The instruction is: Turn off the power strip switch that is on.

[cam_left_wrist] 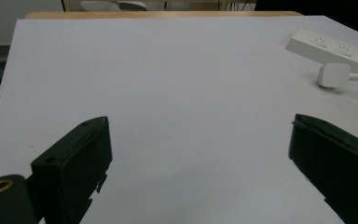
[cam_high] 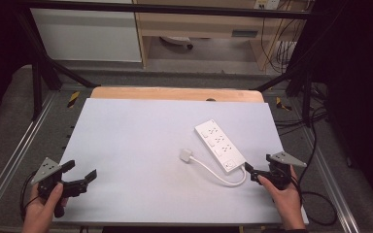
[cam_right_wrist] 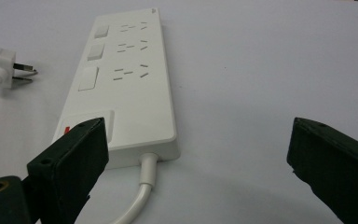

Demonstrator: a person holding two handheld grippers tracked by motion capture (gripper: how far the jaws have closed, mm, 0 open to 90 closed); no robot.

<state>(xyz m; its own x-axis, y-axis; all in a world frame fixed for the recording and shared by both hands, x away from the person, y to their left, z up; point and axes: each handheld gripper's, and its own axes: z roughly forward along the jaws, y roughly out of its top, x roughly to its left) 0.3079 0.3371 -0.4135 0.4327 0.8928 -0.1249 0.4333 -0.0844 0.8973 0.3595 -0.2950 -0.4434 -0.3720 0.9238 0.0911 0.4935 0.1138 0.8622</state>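
I am looking at the white plastic three-socket power strip [cam_high: 220, 144], lying flat at the right of the pale grey bench [cam_high: 141, 145], its white cable [cam_high: 217, 175] looping to the white plug [cam_high: 186, 155] beside it. My right tongs [cam_high: 252, 174] are hovering wide and empty just beside its cable end; my left tongs [cam_high: 81, 175] are waiting wide and empty, well apart. I am judging the strip light, rigid and smooth, best pinched across its narrow sides; the cable is floppy.
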